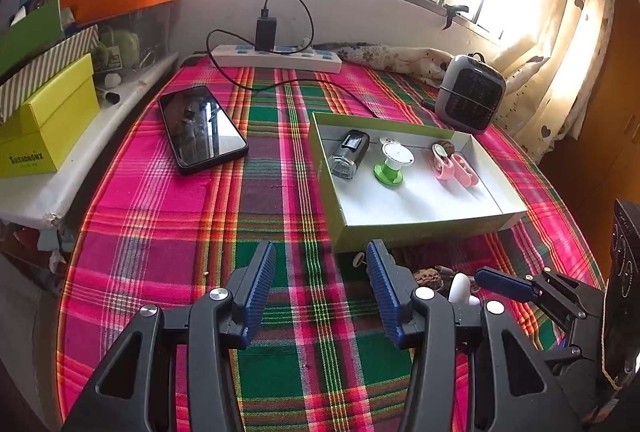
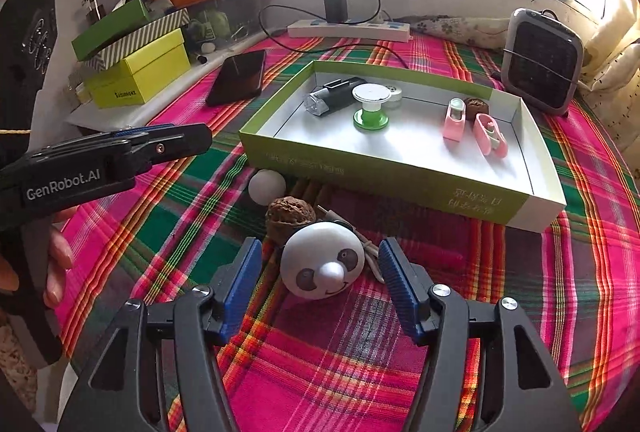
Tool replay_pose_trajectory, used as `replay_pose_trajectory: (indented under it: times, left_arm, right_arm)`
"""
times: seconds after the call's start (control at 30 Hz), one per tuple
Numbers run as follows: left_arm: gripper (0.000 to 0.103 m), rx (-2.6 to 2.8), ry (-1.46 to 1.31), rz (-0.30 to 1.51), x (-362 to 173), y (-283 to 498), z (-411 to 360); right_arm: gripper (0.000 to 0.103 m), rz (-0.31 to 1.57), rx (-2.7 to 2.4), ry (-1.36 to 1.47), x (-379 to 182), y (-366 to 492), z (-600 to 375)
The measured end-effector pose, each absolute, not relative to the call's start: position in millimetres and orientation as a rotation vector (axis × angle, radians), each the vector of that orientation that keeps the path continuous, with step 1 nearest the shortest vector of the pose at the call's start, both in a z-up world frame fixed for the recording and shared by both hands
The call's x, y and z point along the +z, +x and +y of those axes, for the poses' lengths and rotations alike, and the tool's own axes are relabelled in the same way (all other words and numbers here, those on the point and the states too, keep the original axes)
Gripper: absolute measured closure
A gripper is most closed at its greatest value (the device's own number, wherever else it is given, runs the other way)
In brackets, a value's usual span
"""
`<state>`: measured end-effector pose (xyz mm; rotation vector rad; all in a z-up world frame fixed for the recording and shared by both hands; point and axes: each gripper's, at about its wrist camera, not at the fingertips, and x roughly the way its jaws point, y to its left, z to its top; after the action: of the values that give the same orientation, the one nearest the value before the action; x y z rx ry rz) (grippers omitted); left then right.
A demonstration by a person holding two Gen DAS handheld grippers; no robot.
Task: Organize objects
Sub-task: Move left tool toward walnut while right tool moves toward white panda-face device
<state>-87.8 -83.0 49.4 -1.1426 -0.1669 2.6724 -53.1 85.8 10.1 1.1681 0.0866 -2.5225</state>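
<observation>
A green box lid tray (image 2: 400,176) (image 1: 420,228) lies on the plaid cloth. It holds a black-and-clear cylinder (image 2: 332,96), a green-and-white spool (image 2: 371,108), two pink clips (image 2: 472,124) and a walnut (image 2: 477,107). In front of it lie a white panda-face toy (image 2: 323,261), a walnut (image 2: 290,215) and a white ball (image 2: 267,186). My right gripper (image 2: 320,276) is open, with the panda toy between its fingers, not clamped. My left gripper (image 1: 321,272) is open and empty above the cloth, left of the toy; it also shows in the right wrist view (image 2: 176,140).
A black phone (image 1: 202,128) lies left of the tray. A power strip with charger and cable (image 1: 276,54) sits at the back. A small grey heater (image 1: 470,92) stands at back right. Stacked yellow and green boxes (image 1: 44,128) stand on the left ledge.
</observation>
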Motion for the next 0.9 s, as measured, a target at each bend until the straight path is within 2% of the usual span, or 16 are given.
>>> replay_pose_trajectory:
  times: [0.37, 0.4, 0.5, 0.7, 0.9]
  left_arm:
    - [0.057, 2.632, -1.159, -0.175, 41, -88, -83]
    - [0.057, 2.629, -1.159, -0.175, 41, -88, -83]
    - [0.057, 2.620, -1.159, -0.174, 40, -88, -82]
    - [0.057, 2.594, -1.155, -0.166, 40, -86, -76]
    - [0.057, 2.540, -1.141, -0.149, 40, -80, -66]
  right_arm:
    - [0.042, 0.170, -2.563, 1.189, 6, -53, 83]
    - [0.043, 0.175, -2.569, 1.189, 6, -52, 84]
    - [0.055, 0.189, -2.596, 1.191, 6, -50, 89]
    - [0.056, 0.152, -2.604, 1.211, 6, -47, 103]
    - [0.062, 0.138, -2.616, 1.217, 6, -43, 112]
